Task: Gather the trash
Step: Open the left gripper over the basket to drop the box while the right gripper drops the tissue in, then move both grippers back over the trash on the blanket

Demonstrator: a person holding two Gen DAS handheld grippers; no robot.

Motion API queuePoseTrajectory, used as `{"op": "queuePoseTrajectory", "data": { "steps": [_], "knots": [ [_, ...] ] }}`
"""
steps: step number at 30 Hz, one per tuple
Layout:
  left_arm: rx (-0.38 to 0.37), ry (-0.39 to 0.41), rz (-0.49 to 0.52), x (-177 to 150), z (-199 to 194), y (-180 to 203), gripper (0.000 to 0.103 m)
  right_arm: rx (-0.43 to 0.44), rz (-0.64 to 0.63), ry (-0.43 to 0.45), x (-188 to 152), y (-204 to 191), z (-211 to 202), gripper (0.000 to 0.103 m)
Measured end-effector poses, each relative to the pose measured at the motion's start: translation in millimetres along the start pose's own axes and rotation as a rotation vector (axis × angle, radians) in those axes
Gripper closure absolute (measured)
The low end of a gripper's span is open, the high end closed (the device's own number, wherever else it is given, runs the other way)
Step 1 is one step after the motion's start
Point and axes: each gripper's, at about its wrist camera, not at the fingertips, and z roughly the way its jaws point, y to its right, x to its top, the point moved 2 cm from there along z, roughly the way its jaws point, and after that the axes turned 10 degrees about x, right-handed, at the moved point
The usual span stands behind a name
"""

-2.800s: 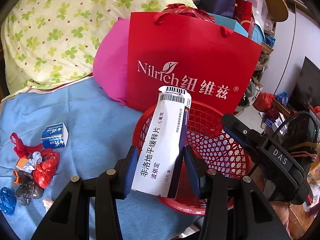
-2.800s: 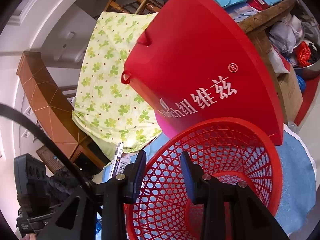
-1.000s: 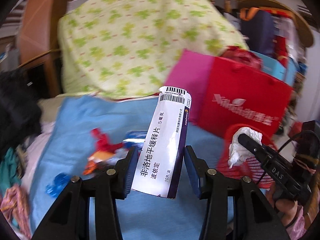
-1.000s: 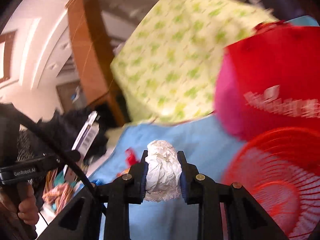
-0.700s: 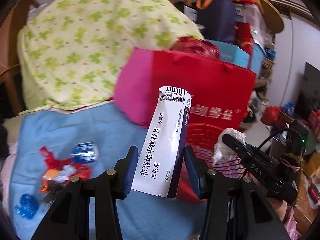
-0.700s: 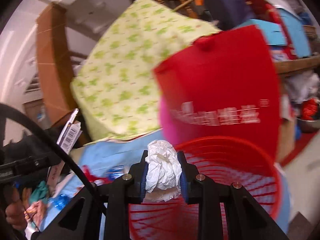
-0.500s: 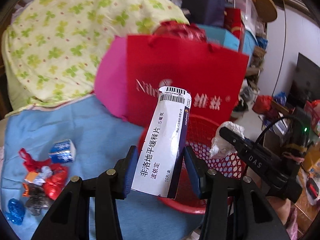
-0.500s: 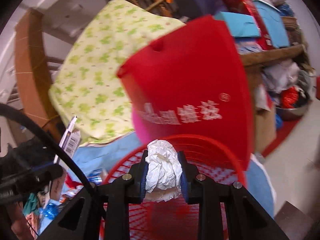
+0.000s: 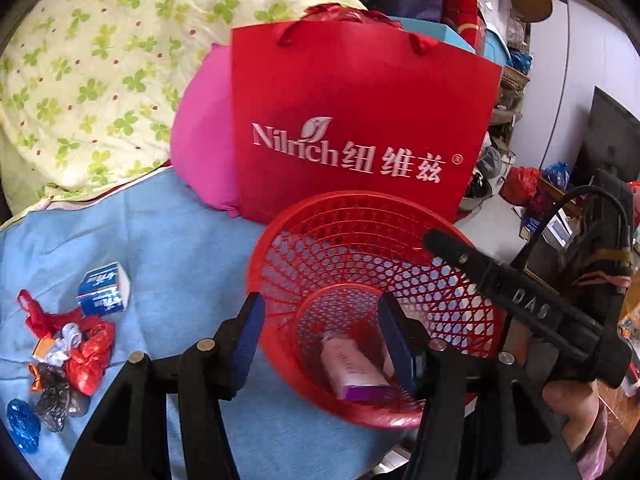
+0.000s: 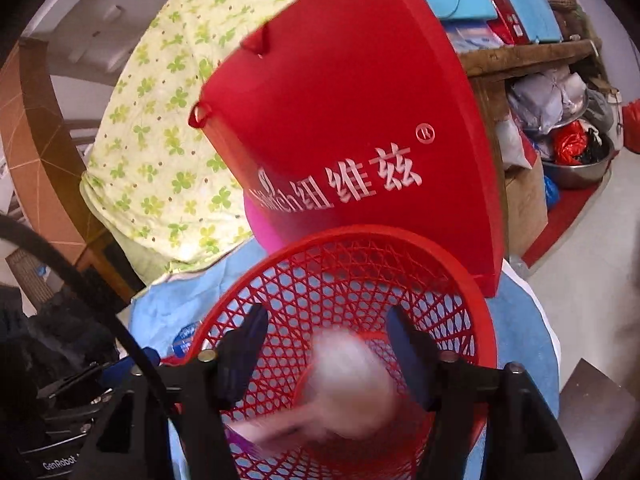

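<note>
A red mesh basket (image 9: 360, 208) stands on the blue cloth; it also shows in the right wrist view (image 10: 460, 280). My left gripper (image 9: 320, 336) is open and empty above the basket's near rim. The white and purple medicine box (image 9: 352, 368) lies inside the basket. My right gripper (image 10: 328, 348) is open over the basket. The white paper ball (image 10: 352, 380) is blurred, loose in the basket below it. More trash lies on the cloth at left: a blue and white carton (image 9: 104, 288), red wrappers (image 9: 84, 352) and a blue wrapper (image 9: 22, 424).
A red Nilrich paper bag (image 9: 360, 120) and a pink cushion (image 9: 200, 136) stand right behind the basket. A green-patterned pillow (image 9: 100, 60) lies at the back left. The cloth's (image 9: 180, 248) edge runs just past the basket on the right.
Both grippers have opened over the basket. The medicine box left my left gripper and the paper ball left my right gripper; both are now inside the basket.
</note>
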Motion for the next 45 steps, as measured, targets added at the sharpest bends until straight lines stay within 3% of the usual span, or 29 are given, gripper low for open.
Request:
{"op": "queuePoseTrajectory", "data": {
  "steps": [6,12,14,19,23,28,35,45],
  "knots": [
    [0.069,-0.019,-0.094,-29,-13,-55,0.043,0.048,-0.069,0.095,3,-31,-6,0.037],
    [0.264,-0.048,-0.197,-73,-36,-135,0.043,0.172,-0.317,0.193,-15,-110,-11,0.037],
    [0.354,-0.055,-0.238,-90,-47,-167,0.043,0.243,-0.417,0.188,-31,-146,-5,0.037],
    [0.495,-0.076,-0.381,-130,-71,-239,0.043,0.327,-0.523,0.030,-71,-205,35,0.037],
    [0.539,-0.100,-0.450,-159,-76,-272,0.043,0.317,-0.536,-0.155,-105,-233,80,0.037],
    [0.541,-0.148,-0.496,-185,-64,-288,0.043,0.302,-0.484,-0.300,-128,-243,118,0.037],
    [0.518,-0.182,-0.536,-208,-46,-303,0.043,0.253,-0.440,-0.412,-150,-240,144,0.037],
    [0.532,-0.199,-0.522,-213,-25,-309,0.043,0.180,-0.360,-0.487,-155,-225,165,0.037]
  ]
}}
